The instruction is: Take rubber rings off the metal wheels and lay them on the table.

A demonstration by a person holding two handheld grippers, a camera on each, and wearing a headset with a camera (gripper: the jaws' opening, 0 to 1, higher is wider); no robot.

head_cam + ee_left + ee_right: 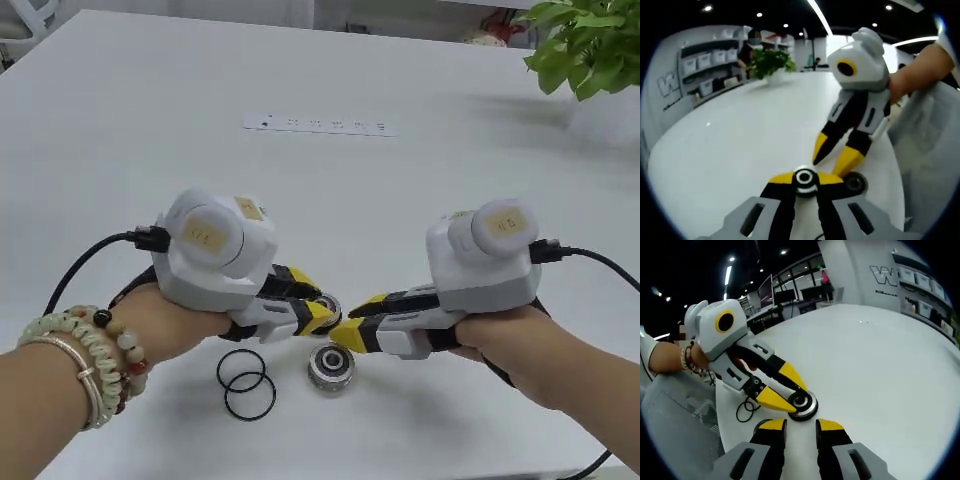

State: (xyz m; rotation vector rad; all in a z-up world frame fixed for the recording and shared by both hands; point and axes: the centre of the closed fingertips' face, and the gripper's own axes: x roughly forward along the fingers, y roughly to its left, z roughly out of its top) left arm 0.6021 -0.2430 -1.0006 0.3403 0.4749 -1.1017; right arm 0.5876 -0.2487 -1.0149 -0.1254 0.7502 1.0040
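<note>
We note the left gripper (318, 312) pinching a metal wheel (804, 404) between its yellow tips, low at the table (320, 200); whether the wheel touches it we cannot tell. The right gripper (801, 426) faces it, jaws spread, tips near that wheel. A second wheel (331, 367) lies on the table beneath both grippers, with two overlapping black rubber rings (245, 382) just beside it, toward the left-hand side.

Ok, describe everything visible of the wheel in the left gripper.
The wheel is small, round, silvery metal, with a dark centre hole and a dark band, rubber by its look, round its rim. The left gripper is shut on it, one yellow tip on each side, low at the table; resting or lifted, I cannot tell. The open right gripper points at it, apart.
</note>
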